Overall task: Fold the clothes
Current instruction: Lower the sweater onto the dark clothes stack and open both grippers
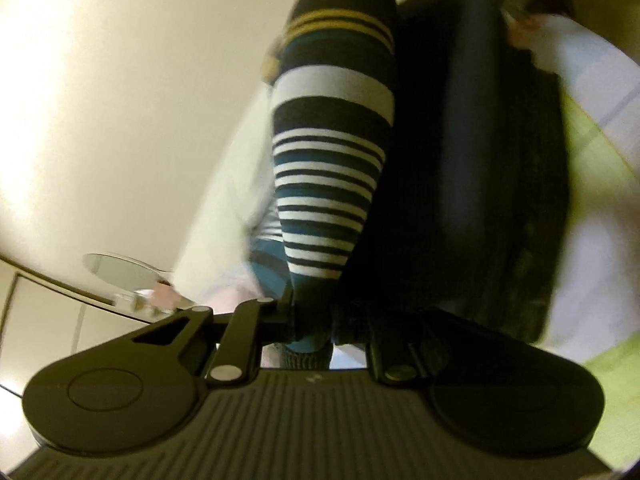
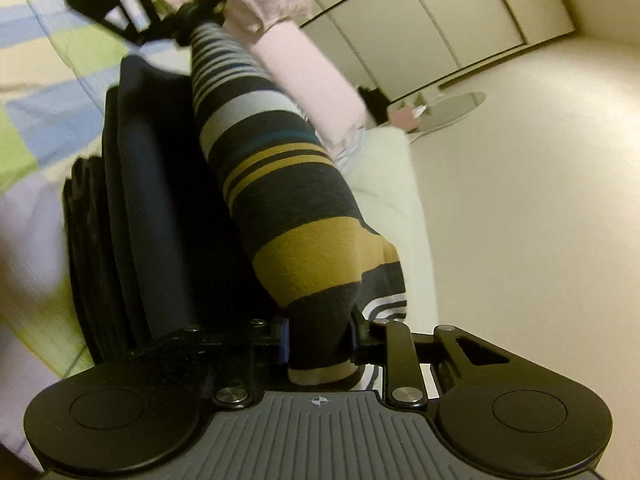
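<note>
A striped garment [image 1: 332,168], dark with white, teal and mustard bands, is stretched taut in the air between my two grippers. My left gripper [image 1: 314,330] is shut on its teal and white striped end. My right gripper [image 2: 320,344] is shut on its dark and mustard end [image 2: 312,240]. In the right wrist view the left gripper [image 2: 176,20] shows at the far end of the garment. The garment hangs above a stack of dark folded clothes [image 1: 480,160], which also shows in the right wrist view [image 2: 152,208].
A checked green, blue and white bedspread [image 2: 44,120] lies under the dark stack. A folded white cloth [image 2: 396,200] and a pink cloth [image 2: 304,72] lie beside it. Cream cupboard doors [image 2: 440,8] and a round ceiling lamp [image 2: 452,108] show behind.
</note>
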Demonstrator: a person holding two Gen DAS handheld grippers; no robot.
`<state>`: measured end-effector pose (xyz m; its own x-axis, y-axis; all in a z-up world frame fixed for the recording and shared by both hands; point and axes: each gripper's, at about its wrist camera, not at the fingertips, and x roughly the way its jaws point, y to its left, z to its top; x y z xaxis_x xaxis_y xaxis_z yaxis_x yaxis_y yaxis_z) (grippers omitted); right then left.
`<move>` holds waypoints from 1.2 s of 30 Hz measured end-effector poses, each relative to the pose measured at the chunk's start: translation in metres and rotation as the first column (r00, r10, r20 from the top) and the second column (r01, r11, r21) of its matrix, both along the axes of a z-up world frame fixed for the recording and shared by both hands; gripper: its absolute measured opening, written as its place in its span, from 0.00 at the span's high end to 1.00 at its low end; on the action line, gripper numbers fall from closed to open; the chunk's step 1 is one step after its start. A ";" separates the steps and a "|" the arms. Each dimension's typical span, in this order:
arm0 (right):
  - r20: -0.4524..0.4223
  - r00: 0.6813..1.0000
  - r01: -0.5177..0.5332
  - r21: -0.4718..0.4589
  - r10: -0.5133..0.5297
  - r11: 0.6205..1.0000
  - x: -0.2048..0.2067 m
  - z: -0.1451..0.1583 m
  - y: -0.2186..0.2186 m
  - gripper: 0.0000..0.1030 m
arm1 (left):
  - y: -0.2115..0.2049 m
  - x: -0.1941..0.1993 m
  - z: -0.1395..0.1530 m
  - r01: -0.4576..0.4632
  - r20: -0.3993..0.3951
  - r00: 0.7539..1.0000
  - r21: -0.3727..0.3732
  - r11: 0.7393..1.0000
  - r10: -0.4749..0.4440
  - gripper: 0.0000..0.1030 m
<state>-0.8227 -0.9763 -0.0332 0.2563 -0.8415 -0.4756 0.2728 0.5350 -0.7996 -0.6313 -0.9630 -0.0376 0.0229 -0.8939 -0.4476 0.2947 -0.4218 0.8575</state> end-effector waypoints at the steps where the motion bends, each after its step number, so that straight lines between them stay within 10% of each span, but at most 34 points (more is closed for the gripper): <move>1: -0.012 1.000 0.000 0.006 0.001 1.000 0.000 -0.006 0.002 0.76 | 0.000 -0.001 -0.006 0.004 0.012 1.000 0.022 1.000 -0.004 0.89; 6: 0.007 0.999 0.042 0.036 -0.042 0.998 0.001 -0.017 0.001 0.76 | -0.001 -0.005 0.016 -0.016 -0.036 0.999 -0.009 1.000 0.016 0.89; 13: -0.088 0.996 0.008 -0.013 -0.009 1.000 0.009 -0.038 0.006 0.69 | -0.019 0.007 -0.012 -0.002 0.015 1.000 0.045 0.999 0.001 0.85; 20: -0.026 0.997 0.071 0.070 -0.069 0.995 0.002 -0.009 0.016 0.62 | -0.016 -0.013 -0.038 -0.025 -0.103 0.994 0.078 0.997 0.033 0.76; 25: 0.215 0.968 0.084 0.206 -0.129 0.975 0.001 0.048 0.026 0.62 | -0.013 0.025 0.002 -0.171 -0.363 0.911 0.101 0.980 0.196 0.76; 33: 0.514 0.773 0.119 0.457 -0.371 0.882 0.016 0.090 -0.051 0.62 | -0.054 0.027 0.026 -0.196 -0.588 0.753 0.226 0.954 0.294 0.76; 36: 0.495 0.744 0.130 0.551 -0.449 0.824 0.010 0.070 -0.070 0.62 | -0.075 0.010 0.003 -0.188 -0.539 0.766 0.332 0.924 0.349 0.78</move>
